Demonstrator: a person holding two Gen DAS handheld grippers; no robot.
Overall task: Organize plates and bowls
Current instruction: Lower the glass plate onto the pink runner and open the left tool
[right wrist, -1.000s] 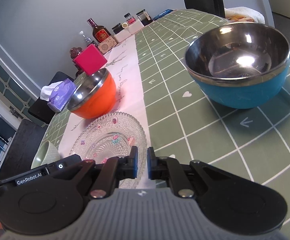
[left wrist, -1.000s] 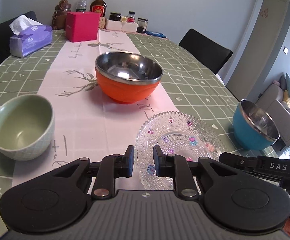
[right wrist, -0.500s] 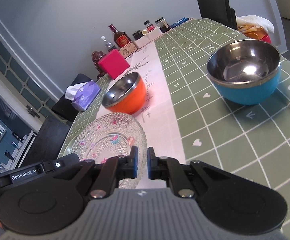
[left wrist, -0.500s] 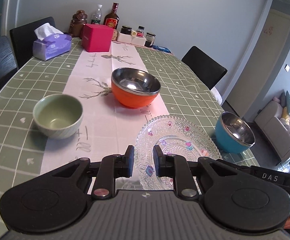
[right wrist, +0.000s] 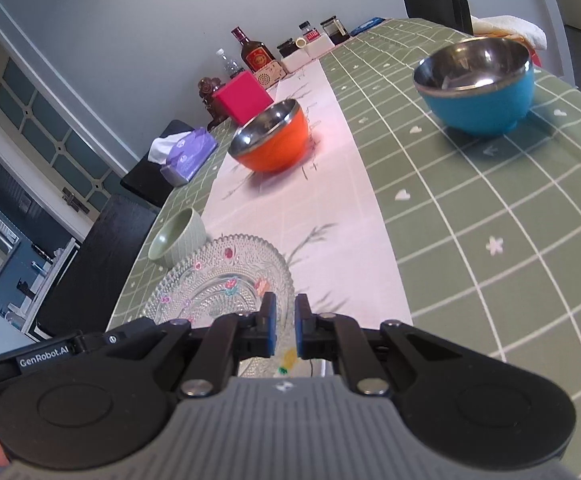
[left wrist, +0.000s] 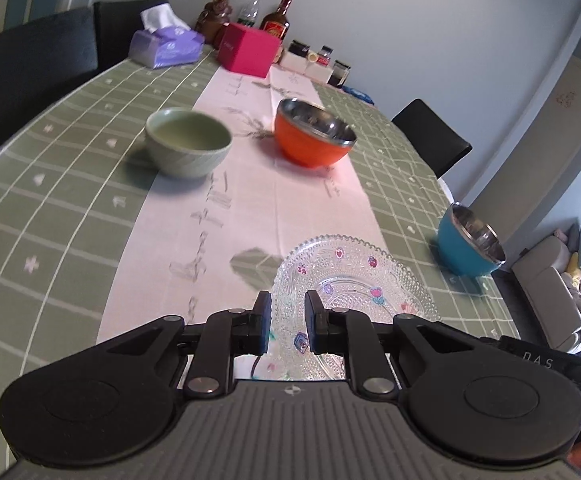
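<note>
Both the left gripper [left wrist: 286,316] and the right gripper [right wrist: 282,320] are clenched on the near rim of the clear, beaded glass plate [left wrist: 354,280], which is at the table's near end, partly on the pale pink runner [left wrist: 250,200]. Only the right wrist view shows the white cloth [right wrist: 510,28] behind the blue steel-lined bowl [right wrist: 478,84]; only the left shows a sofa [left wrist: 550,288]. Bare runner lies between the plate, the orange steel-lined bowl [left wrist: 314,136] and the pale green ceramic bowl [left wrist: 188,140].

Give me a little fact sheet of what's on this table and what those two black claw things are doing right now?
Surface: green checked tablecloth with a pale runner down the middle
Glass plate: patterned, clear, held at its near rim from both sides
Left gripper: shut on the plate's rim
Right gripper: shut on the plate's rim
Green bowl: empty, at the runner's edge
Orange bowl: steel-lined, on the runner
Blue bowl: steel-lined, on the green cloth
Far end: tissue pack, pink box, bottles, jars
</note>
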